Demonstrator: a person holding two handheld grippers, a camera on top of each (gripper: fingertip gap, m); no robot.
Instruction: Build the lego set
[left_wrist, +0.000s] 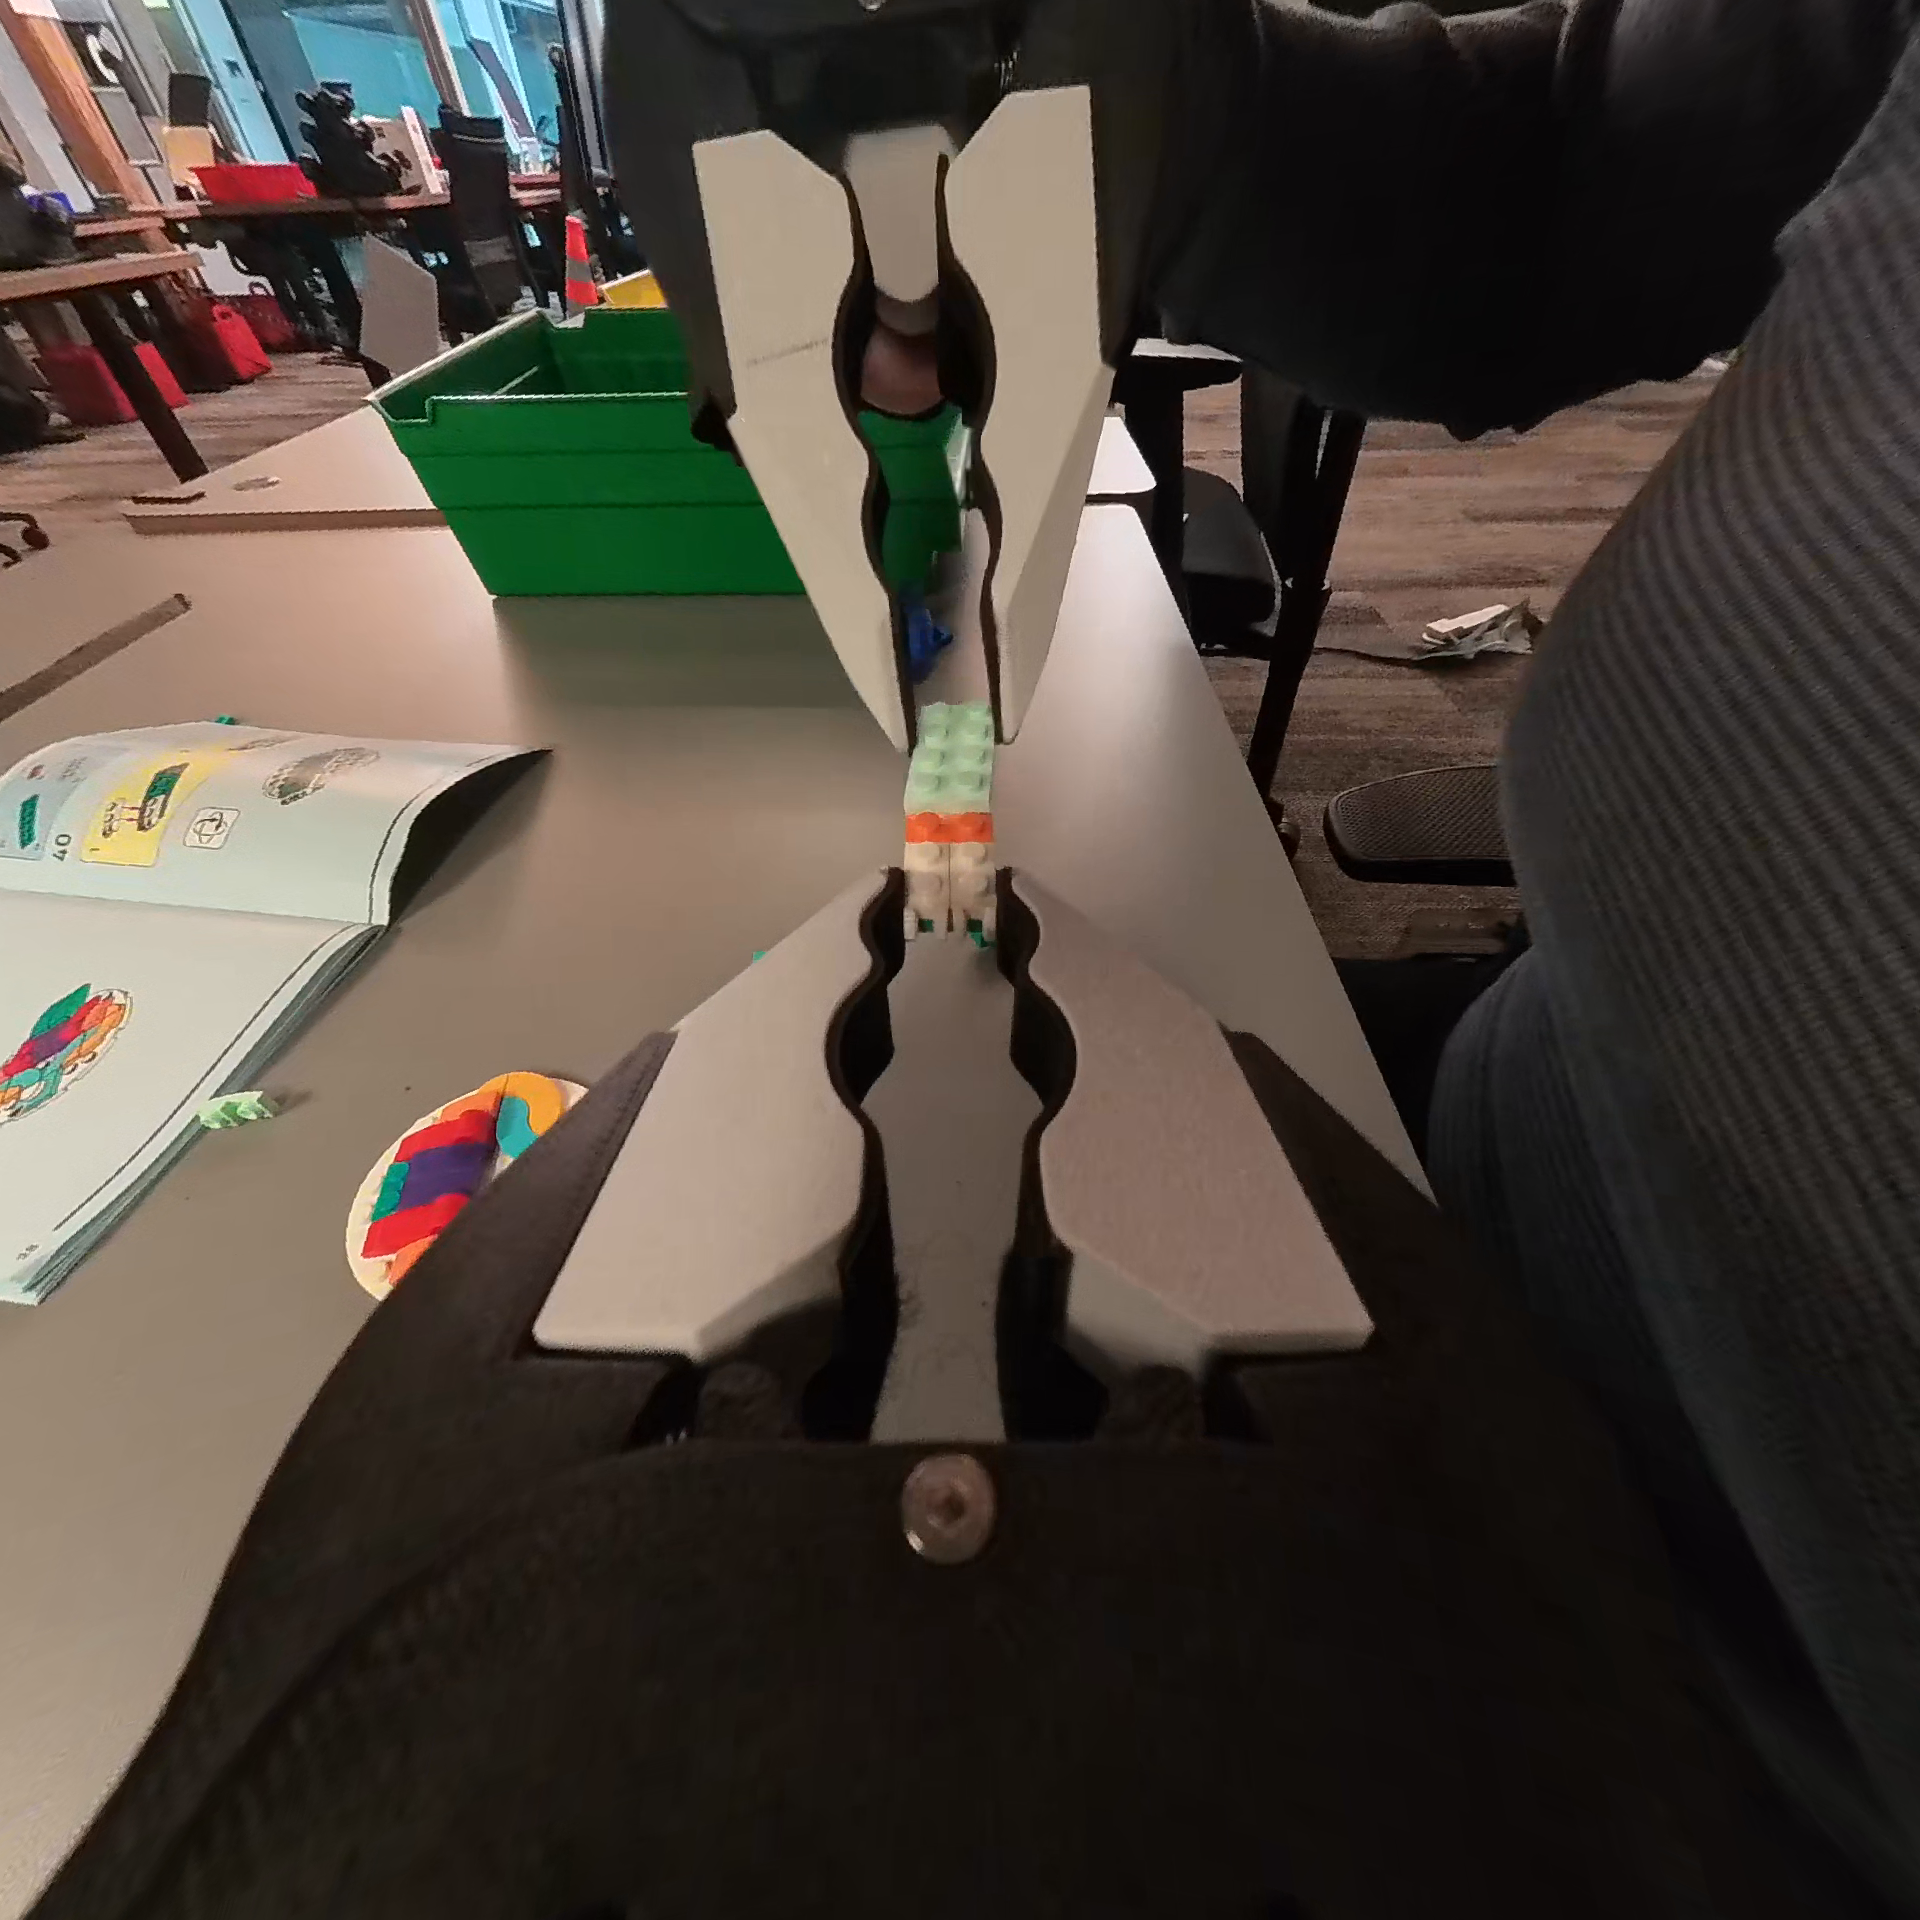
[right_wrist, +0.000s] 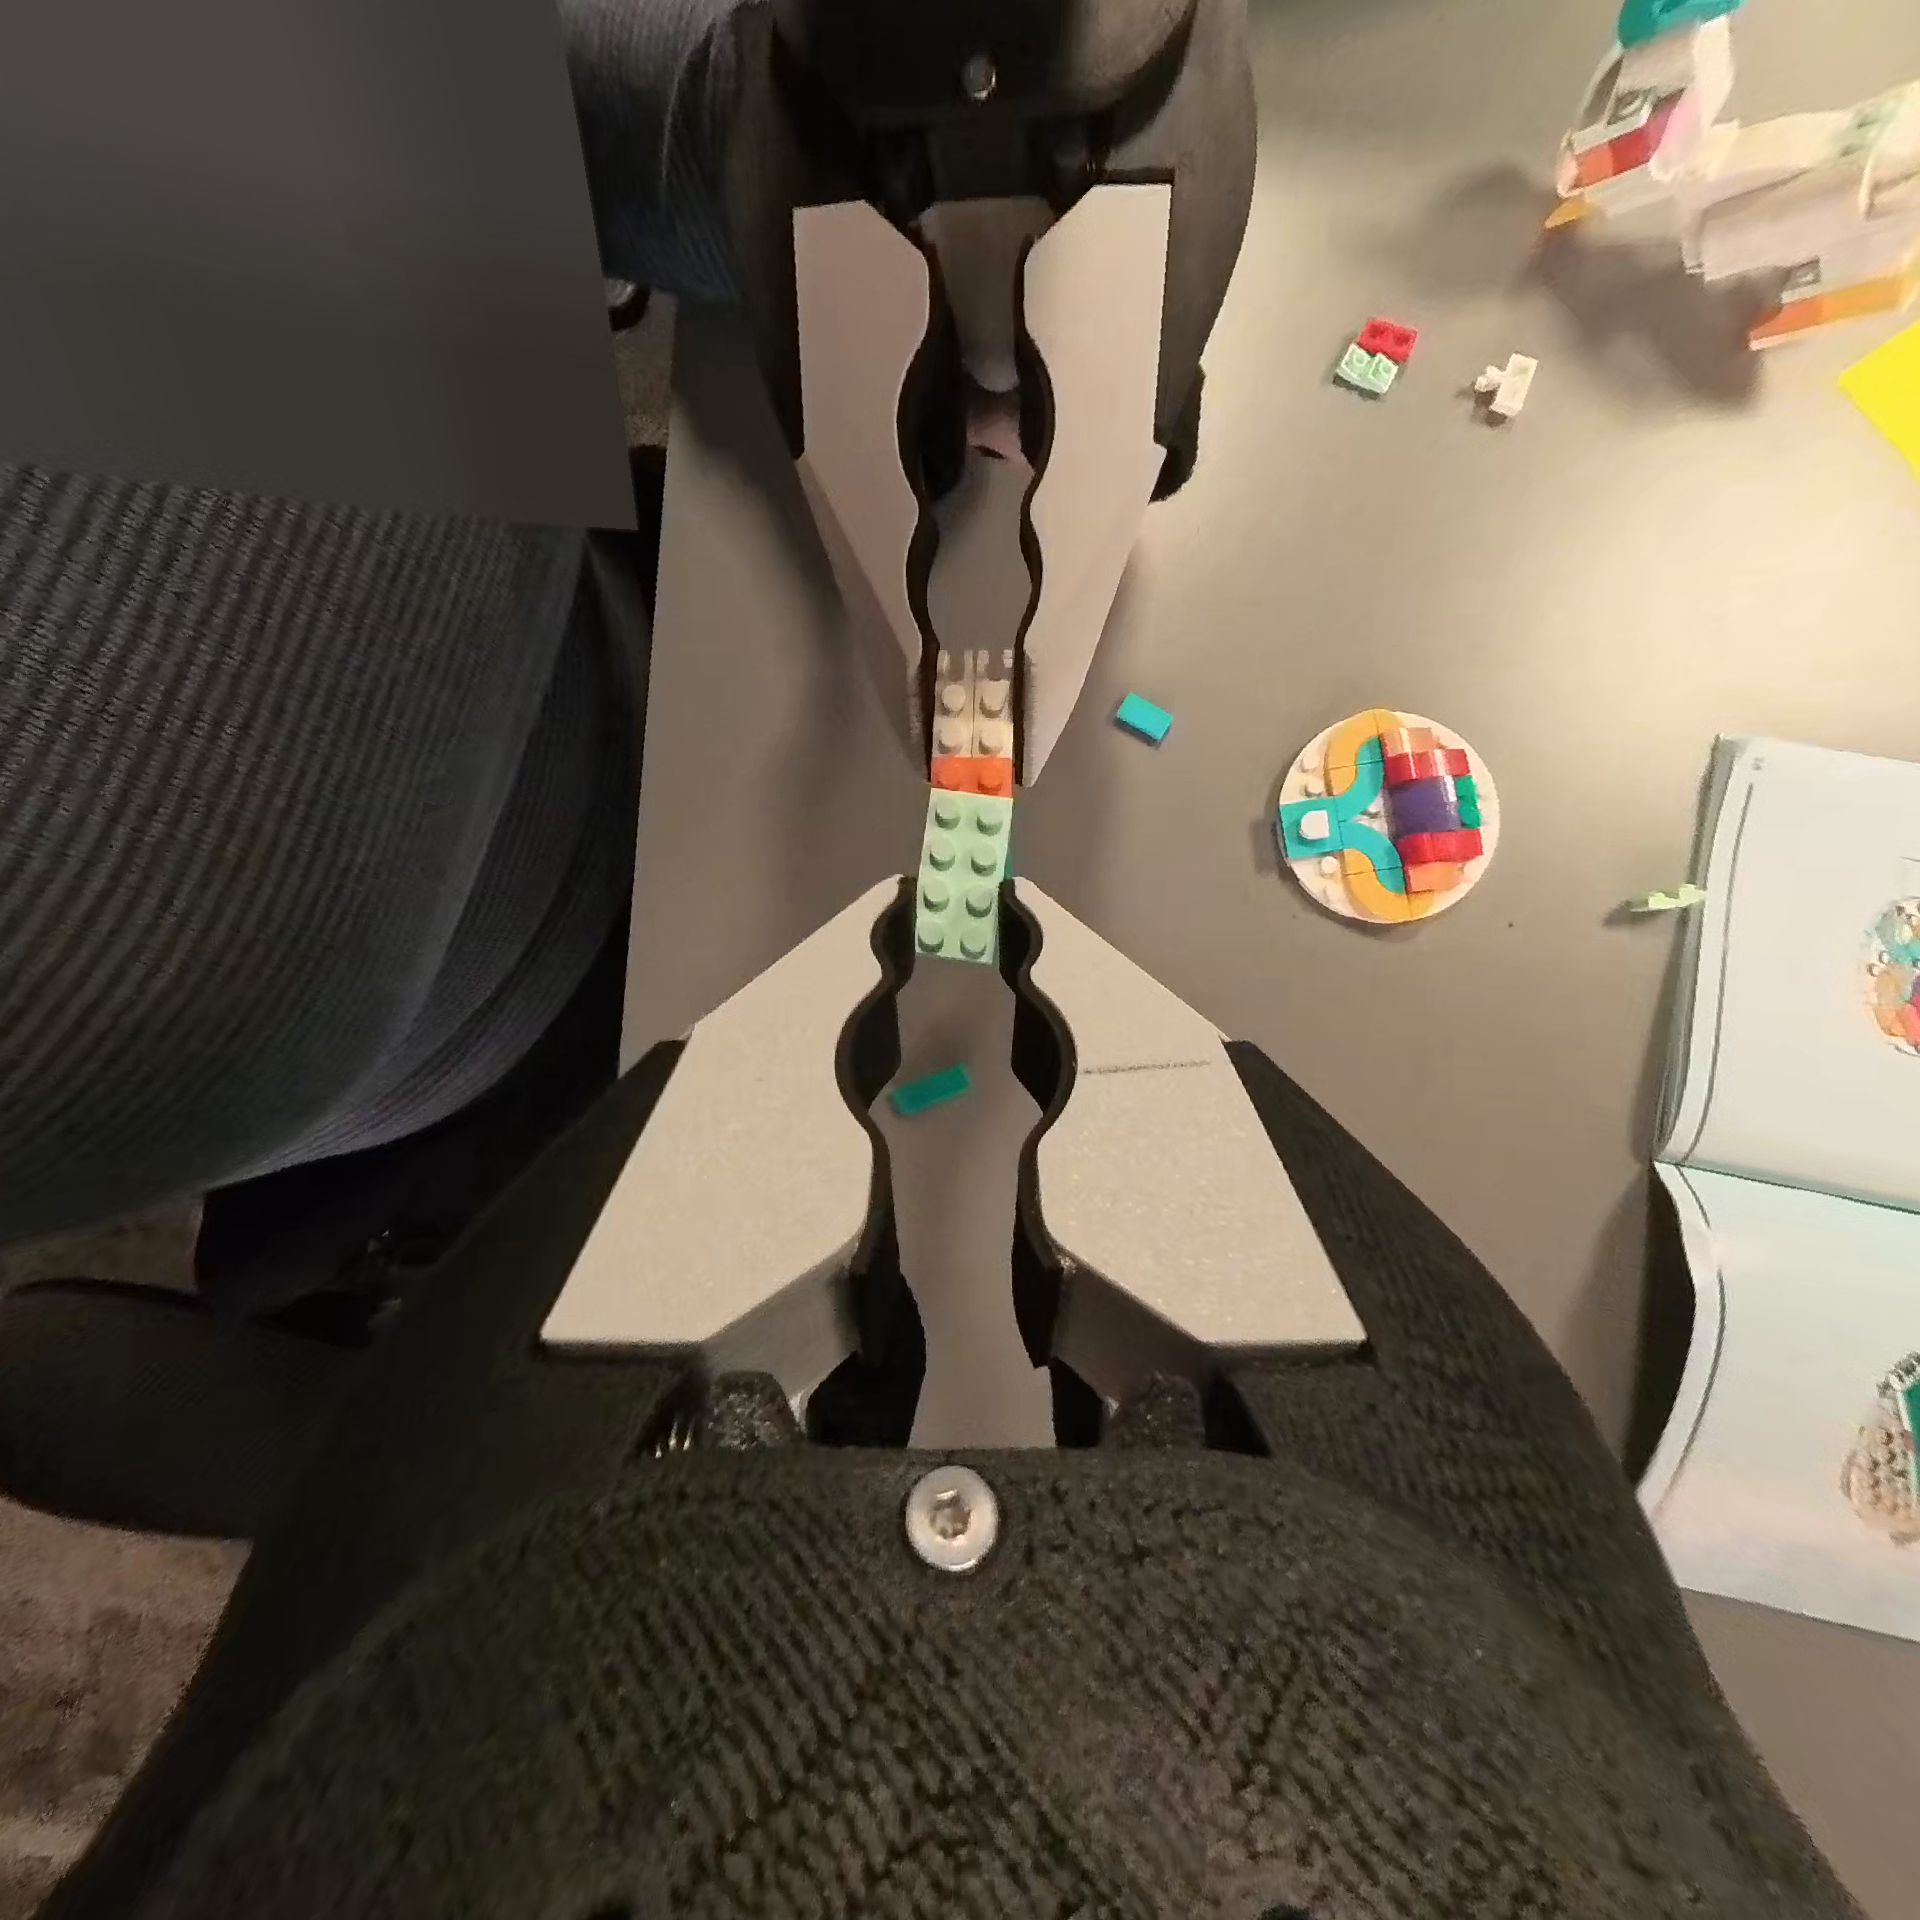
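Observation:
A small lego assembly (left_wrist: 951, 800) of white bricks, an orange layer and a mint green plate hangs above the grey table (left_wrist: 644, 727), held at both ends. My left gripper (left_wrist: 951, 899) is shut on the white end. My right gripper (left_wrist: 956, 727) comes from above and is shut on the mint green end. In the right wrist view, my right gripper (right_wrist: 961, 914) clamps the mint green plate of the assembly (right_wrist: 966, 842), and my left gripper (right_wrist: 975, 727) clamps the white bricks from the far side.
A round multicoloured lego disc (right_wrist: 1387, 816), an open instruction booklet (right_wrist: 1808, 1039), two teal tiles (right_wrist: 1143, 717) (right_wrist: 928, 1091), small loose pieces (right_wrist: 1377, 358) and a larger build (right_wrist: 1714, 177) lie on the table. A green bin (left_wrist: 582, 488) stands behind. A person's leg (left_wrist: 1714, 831) borders the table's edge. My left and right fingertips are right by each other.

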